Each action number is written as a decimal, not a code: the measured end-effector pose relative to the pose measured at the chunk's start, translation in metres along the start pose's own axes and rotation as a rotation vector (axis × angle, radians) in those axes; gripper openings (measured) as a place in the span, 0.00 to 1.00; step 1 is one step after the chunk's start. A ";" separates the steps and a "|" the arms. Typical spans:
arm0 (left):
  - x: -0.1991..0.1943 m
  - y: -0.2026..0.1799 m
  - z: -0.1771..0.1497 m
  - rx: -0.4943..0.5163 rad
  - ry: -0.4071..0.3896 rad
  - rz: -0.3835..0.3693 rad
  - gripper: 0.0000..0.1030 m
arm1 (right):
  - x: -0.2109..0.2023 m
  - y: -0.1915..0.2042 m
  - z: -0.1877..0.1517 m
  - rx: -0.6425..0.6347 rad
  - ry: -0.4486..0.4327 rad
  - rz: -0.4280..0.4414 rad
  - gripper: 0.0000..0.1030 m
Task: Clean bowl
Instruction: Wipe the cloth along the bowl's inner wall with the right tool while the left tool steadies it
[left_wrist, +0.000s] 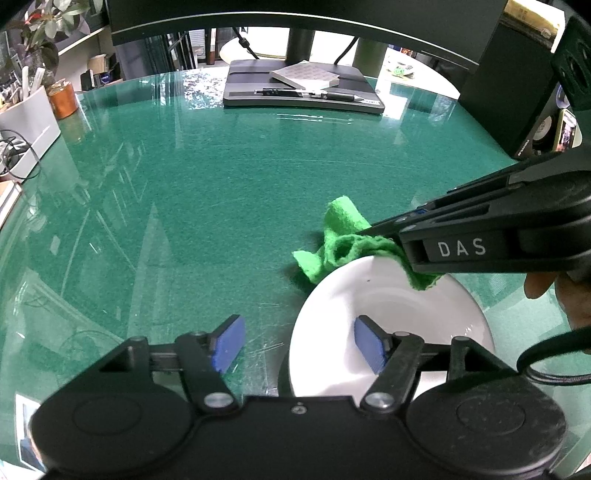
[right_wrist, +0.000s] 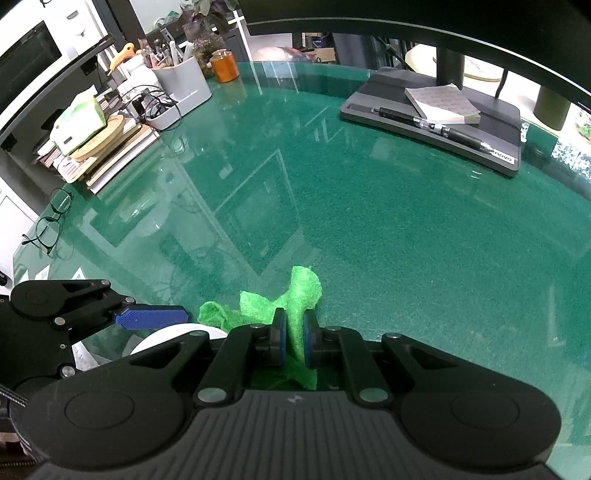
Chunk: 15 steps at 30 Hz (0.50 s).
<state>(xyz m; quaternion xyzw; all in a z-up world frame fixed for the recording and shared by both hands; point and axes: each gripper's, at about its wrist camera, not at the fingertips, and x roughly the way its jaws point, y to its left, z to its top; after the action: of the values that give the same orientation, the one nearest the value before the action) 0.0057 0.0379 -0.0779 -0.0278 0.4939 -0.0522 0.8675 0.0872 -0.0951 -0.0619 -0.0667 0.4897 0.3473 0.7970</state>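
Observation:
A white bowl (left_wrist: 391, 314) sits on the green glass table at the lower right of the left wrist view. My left gripper (left_wrist: 299, 343) is open, its jaws straddling the bowl's left rim: one blue pad (left_wrist: 369, 349) is inside the bowl, the other (left_wrist: 229, 343) outside. My right gripper (right_wrist: 294, 338) is shut on a green cloth (right_wrist: 295, 295). In the left wrist view it comes in from the right and holds the cloth (left_wrist: 343, 240) over the bowl's far rim. In the right wrist view only a sliver of the bowl (right_wrist: 173, 334) shows.
A grey monitor base (left_wrist: 303, 88) with a notepad (left_wrist: 304, 75) and pens stands at the back of the table. A grey organiser (right_wrist: 184, 88), orange jar (right_wrist: 225, 66), stacked books (right_wrist: 110, 147) and glasses (right_wrist: 51, 221) line the left edge. A black speaker (left_wrist: 517, 85) stands at the right.

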 end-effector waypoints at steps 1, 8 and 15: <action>0.000 0.000 0.000 0.001 0.000 0.001 0.65 | 0.000 0.000 0.000 0.001 -0.001 0.000 0.10; 0.000 -0.001 0.000 0.003 0.002 0.003 0.67 | 0.000 0.000 -0.001 -0.002 -0.008 -0.004 0.10; 0.001 -0.002 0.000 0.003 0.003 0.003 0.68 | 0.000 0.000 -0.001 0.001 -0.010 -0.003 0.10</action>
<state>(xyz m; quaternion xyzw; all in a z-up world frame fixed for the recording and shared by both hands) 0.0061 0.0363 -0.0781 -0.0256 0.4952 -0.0516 0.8668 0.0865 -0.0958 -0.0622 -0.0654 0.4859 0.3462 0.7999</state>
